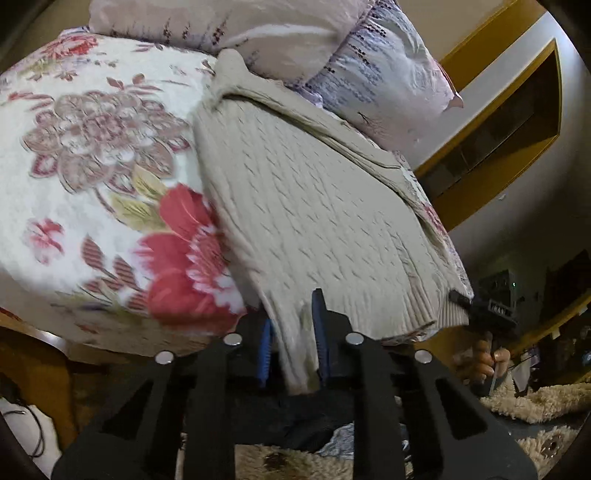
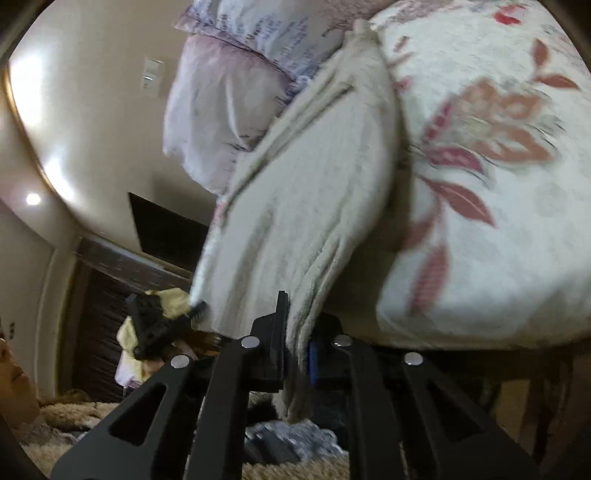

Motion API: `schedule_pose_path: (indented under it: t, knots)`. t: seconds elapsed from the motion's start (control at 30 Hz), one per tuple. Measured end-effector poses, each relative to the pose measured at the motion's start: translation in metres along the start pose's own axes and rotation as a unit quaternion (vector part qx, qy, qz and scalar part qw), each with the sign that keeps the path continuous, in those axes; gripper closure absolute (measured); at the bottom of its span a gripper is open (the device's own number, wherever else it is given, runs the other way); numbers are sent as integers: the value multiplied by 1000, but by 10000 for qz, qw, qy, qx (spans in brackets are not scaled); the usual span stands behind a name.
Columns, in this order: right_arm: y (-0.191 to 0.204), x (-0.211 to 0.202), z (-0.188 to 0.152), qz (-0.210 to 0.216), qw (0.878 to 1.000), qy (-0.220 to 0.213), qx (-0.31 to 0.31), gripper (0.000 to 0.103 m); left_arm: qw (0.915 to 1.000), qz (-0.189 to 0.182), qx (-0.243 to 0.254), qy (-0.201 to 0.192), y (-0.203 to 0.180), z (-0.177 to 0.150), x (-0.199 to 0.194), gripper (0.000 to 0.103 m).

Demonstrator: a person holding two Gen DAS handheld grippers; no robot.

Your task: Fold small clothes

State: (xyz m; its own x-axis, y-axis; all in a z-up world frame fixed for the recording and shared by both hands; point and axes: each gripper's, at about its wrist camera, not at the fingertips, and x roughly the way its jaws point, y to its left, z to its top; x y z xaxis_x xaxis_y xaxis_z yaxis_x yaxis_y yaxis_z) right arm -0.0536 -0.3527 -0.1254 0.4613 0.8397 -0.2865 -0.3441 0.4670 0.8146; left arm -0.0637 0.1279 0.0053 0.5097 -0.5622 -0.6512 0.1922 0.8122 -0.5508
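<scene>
a beige knit sweater (image 1: 314, 206) lies spread across a floral bedspread (image 1: 92, 177), its ribbed hem hanging over the bed's edge. the left gripper (image 1: 295, 339) clamps one hem corner, the right gripper (image 2: 295, 343) clamps the other. pale patterned pillows (image 1: 295, 40) sit just behind the sweater.

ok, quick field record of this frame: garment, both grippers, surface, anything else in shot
garment: beige knit sweater, spread on the bed, hem edge hanging off the near side
left gripper: shut on the sweater hem, at one corner
right gripper: shut on the sweater hem, at the other corner
surface: floral bedspread
behind garment: pale patterned pillows
floor: shaggy rug
image quality: motion blur, stronger in the right wrist view
</scene>
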Motion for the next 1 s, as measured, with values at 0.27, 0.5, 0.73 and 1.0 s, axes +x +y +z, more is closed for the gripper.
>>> schedule_pose_path:
  t: [0.27,0.5,0.73,1.0]
  knots:
    - [66,-4,101,545,9879,-1227,-777,95,9945,-299,127,-991,-20,110,8,97]
    - [40,51,241,-624,9793,-1924,-122,52,9856,802,-86,-1486,9,269,66,76]
    - [13,50,233,-1273,9755,-1792,-70,12,9922,527,-587,-966,57,241,70,23]
    - [14,63,226,-1111,9840,-1392,-110,12,9945,615,-767,-367,67,218,115,57]
